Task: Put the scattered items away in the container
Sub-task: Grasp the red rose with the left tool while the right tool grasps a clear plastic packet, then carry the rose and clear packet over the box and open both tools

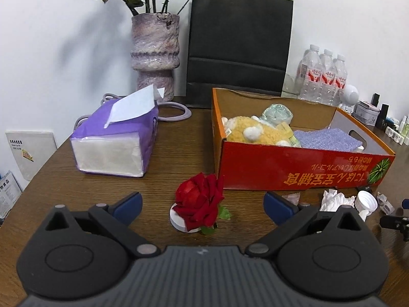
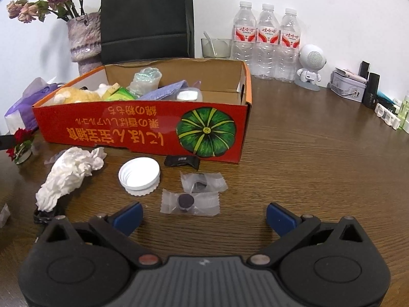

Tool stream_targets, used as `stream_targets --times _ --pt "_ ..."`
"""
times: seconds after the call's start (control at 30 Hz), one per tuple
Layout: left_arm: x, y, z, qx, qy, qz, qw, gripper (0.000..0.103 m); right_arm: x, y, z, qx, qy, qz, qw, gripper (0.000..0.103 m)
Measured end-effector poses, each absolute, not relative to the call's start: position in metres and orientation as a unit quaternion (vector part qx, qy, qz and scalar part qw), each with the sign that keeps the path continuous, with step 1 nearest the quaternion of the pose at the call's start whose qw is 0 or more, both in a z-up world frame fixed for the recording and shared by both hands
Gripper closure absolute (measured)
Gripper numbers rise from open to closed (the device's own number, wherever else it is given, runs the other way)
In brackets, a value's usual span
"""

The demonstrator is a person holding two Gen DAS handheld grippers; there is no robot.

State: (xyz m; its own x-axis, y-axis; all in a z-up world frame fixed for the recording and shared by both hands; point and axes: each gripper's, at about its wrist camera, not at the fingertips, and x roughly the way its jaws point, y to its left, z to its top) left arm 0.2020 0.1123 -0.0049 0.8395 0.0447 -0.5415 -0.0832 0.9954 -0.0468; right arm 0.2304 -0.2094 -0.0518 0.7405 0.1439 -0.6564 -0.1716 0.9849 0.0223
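Observation:
A red cardboard box [image 1: 301,168] [image 2: 143,130] holds a yellow plush toy [image 1: 245,130], a purple cloth [image 1: 327,138] and packets. A red rose on a white lid [image 1: 199,204] lies on the table in front of the box; my left gripper [image 1: 203,208] is open around it, apart from it. My right gripper [image 2: 204,217] is open just behind a clear candy wrapper [image 2: 189,202]. A second wrapper [image 2: 202,181], a white cap [image 2: 139,175], a crumpled tissue [image 2: 69,174] and a small black packet [image 2: 181,161] lie near the box front.
A purple tissue pack [image 1: 115,143] lies left of the box. A marbled vase [image 1: 154,53], a black paper bag [image 1: 237,43] and three water bottles [image 2: 265,41] stand at the back wall. A white speaker figure [image 2: 310,64] and small tins [image 2: 347,87] stand at the right.

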Motion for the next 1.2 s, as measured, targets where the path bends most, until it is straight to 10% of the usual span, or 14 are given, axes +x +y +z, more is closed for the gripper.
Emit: stream_targets --times 0.3,0.43,0.5,0.63,1.2 --pt "0.214 0.113 -0.009 -0.027 0.275 0.04 0.96 0.004 0.233 -0.208 -0.053 -0.021 0.348 0.083 0.934 0.004" --pt "0.224 0.114 -0.016 -0.036 0.291 0.025 0.956 0.064 0.23 -0.207 -0.051 -0.02 0.335 0.094 0.937 0.03" --pt "0.223 0.117 -0.018 -0.048 0.292 0.02 0.955 0.066 0.228 -0.207 -0.048 -0.019 0.328 0.101 0.939 0.064" --pt "0.215 0.117 -0.017 -0.059 0.284 0.021 0.957 0.066 0.221 -0.207 -0.045 -0.015 0.316 0.116 0.942 0.088" --pt "0.177 0.101 0.0 -0.089 0.241 0.021 0.966 0.067 0.207 -0.217 -0.03 0.012 0.272 0.119 0.955 0.102"
